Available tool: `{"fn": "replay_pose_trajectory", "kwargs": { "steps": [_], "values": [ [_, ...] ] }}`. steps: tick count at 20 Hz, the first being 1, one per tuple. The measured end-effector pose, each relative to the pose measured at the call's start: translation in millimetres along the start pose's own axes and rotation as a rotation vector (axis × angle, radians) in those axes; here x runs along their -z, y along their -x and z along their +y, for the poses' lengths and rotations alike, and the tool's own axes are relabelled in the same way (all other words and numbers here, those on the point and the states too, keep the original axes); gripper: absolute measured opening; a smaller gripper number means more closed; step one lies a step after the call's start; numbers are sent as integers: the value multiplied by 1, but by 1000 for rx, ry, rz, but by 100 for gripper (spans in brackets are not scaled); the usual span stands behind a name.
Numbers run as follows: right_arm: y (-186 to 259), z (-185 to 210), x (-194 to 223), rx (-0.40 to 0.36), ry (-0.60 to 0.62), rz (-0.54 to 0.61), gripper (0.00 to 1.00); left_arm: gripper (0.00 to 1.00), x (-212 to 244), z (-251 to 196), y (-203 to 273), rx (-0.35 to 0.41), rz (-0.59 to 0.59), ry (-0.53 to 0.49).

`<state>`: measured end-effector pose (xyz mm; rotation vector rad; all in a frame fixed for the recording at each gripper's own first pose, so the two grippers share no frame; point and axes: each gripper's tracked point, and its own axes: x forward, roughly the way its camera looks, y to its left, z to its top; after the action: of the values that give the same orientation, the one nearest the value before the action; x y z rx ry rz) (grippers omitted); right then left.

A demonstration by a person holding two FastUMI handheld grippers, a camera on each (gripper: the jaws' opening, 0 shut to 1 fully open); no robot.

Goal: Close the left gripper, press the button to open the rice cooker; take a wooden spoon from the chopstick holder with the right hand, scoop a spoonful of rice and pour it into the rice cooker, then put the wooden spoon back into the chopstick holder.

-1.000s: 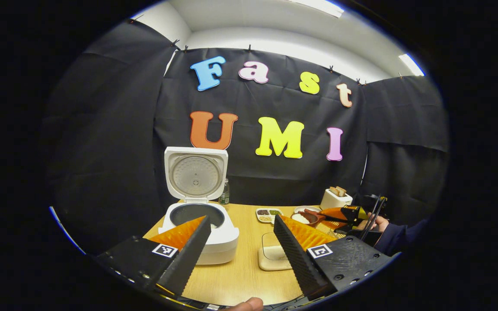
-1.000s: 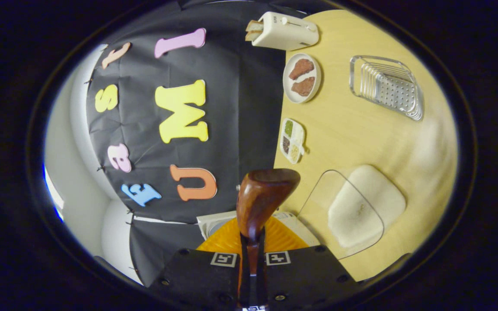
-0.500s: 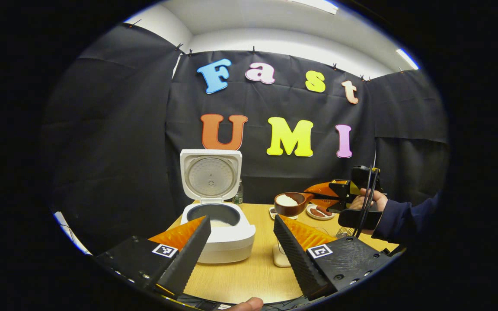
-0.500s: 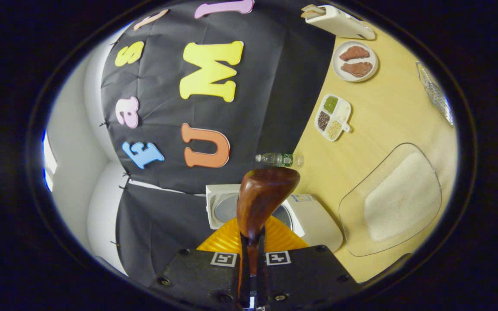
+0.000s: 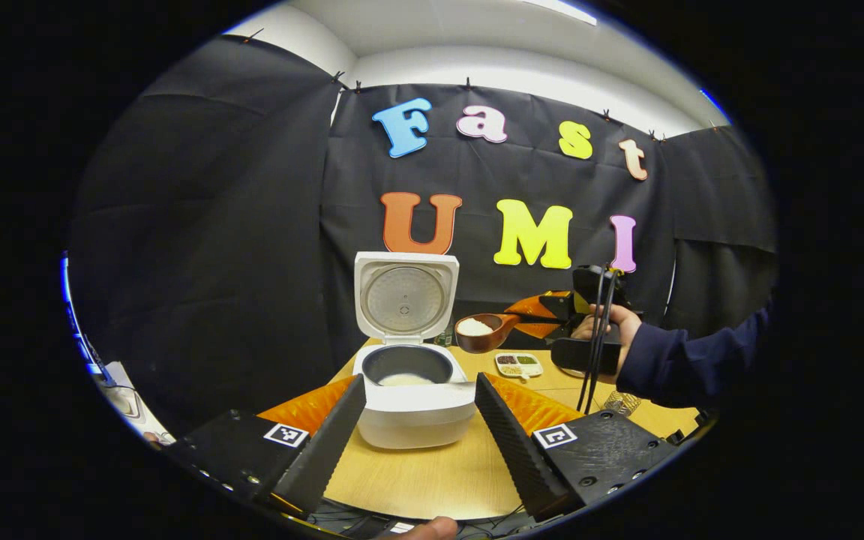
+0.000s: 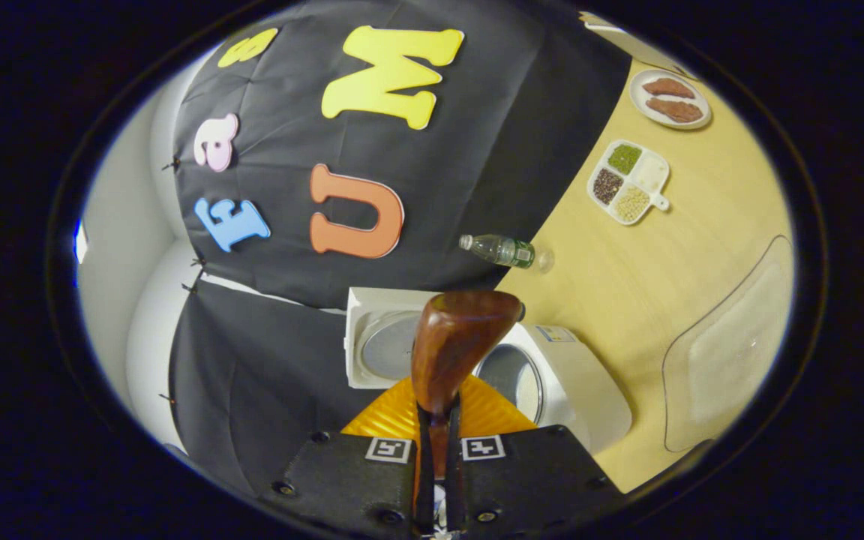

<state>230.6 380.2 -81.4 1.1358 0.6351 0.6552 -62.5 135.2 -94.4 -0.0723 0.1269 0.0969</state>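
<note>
**What's sitting on the table**

Light wood table (image 5: 417, 472). The white rice cooker (image 5: 415, 409) sits on it near the front with the lid standing open. Behind it, close to the black wall, there's a small plastic bottle (image 6: 502, 250). Further right is a divided dish (image 5: 519, 364) of beans and grains, then a plate (image 6: 670, 99) with two brownish pieces. A clear tray (image 6: 732, 349) with a pale pad lies nearer the front edge.

Glossy wooden spoon (image 6: 453, 349); smooth plastic rice cooker (image 5: 415, 409); matt wooden table (image 5: 432, 472).
</note>
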Motion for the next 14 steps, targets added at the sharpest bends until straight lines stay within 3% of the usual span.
{"fn": "replay_pose_trajectory", "kwargs": {
  "steps": [9, 14],
  "values": [
    [-66, -7, 12, 186, 201, 45, 11, 93, 14, 30, 3, -63, 9, 33],
    [-90, 2, 24, 266, 403, 69, 11, 94, 18, 35, 4, -80, -2, 40]
  ]
}}
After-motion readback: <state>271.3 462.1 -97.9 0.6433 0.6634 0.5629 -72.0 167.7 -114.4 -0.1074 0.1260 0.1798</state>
